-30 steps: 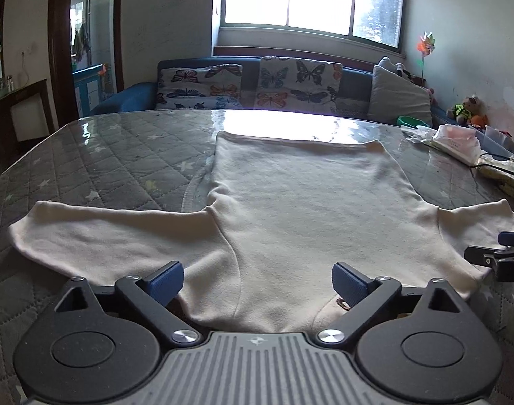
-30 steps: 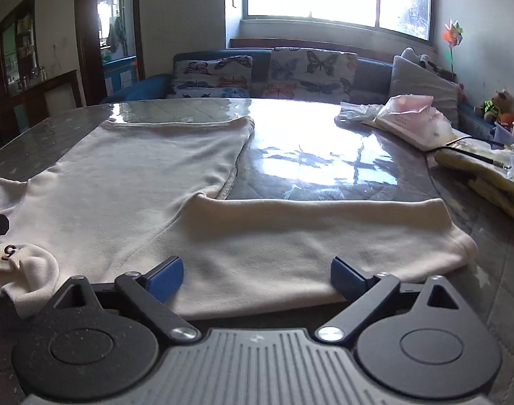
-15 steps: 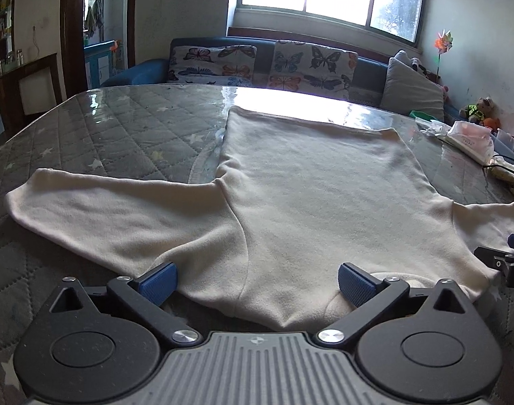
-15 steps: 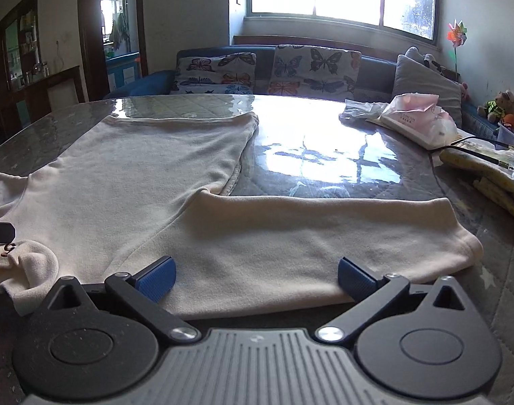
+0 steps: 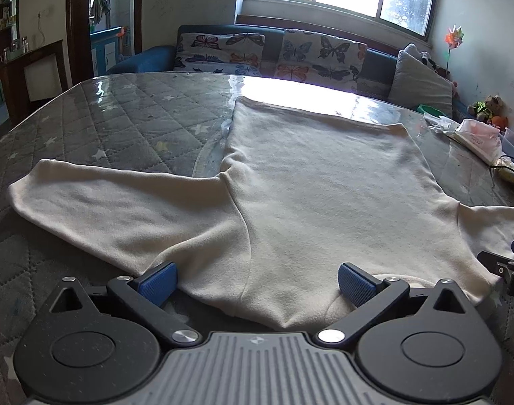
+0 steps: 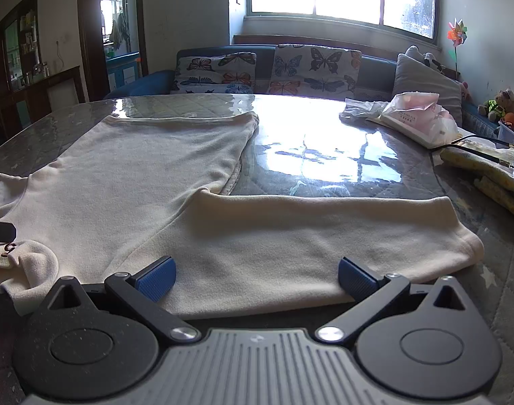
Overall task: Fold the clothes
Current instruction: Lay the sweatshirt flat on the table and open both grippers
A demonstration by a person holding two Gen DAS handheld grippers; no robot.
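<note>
Both wide apart, holding nothing: left gripper at shoulder and collar, right gripper at right sleeve. Lay flat on table, cream sweatshirt, collar at near edge, hem far, sleeves crosswise.

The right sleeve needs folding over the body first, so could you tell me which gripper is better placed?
Probably the right gripper: open, with the right sleeve spread directly ahead of its fingers. The left gripper faces the shoulder and collar instead.
</note>
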